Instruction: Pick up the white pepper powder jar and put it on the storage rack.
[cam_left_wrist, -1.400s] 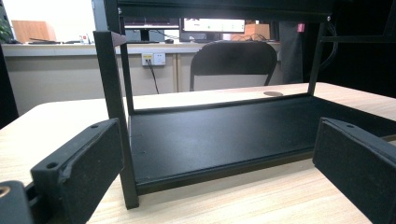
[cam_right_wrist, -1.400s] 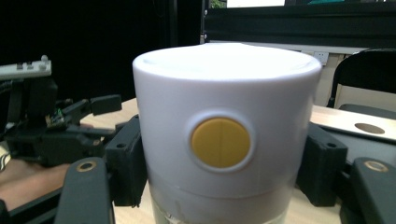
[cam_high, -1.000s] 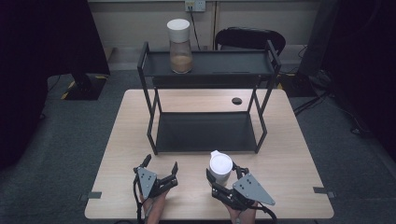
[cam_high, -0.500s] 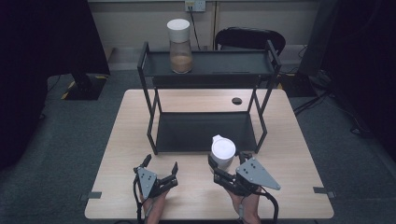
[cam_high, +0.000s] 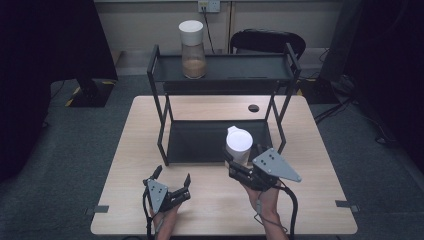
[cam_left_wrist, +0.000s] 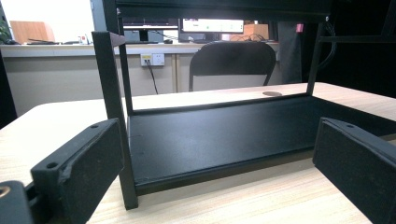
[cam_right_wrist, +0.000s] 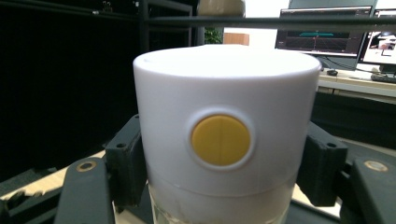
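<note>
Jars number two: right tool (cam_high: 239, 161) grips one (cam_high: 238, 144), left tool (cam_high: 172, 182) gapes wide.

The high view is dim and soft, its corners falling to near black, while the pale table (cam_high: 150, 150) takes even light from above with faint shadows. In the right gripper view the white lid (cam_right_wrist: 224, 116) is bright and perhaps slightly overexposed. The left gripper view's window background glares, with edges bowed.
</note>
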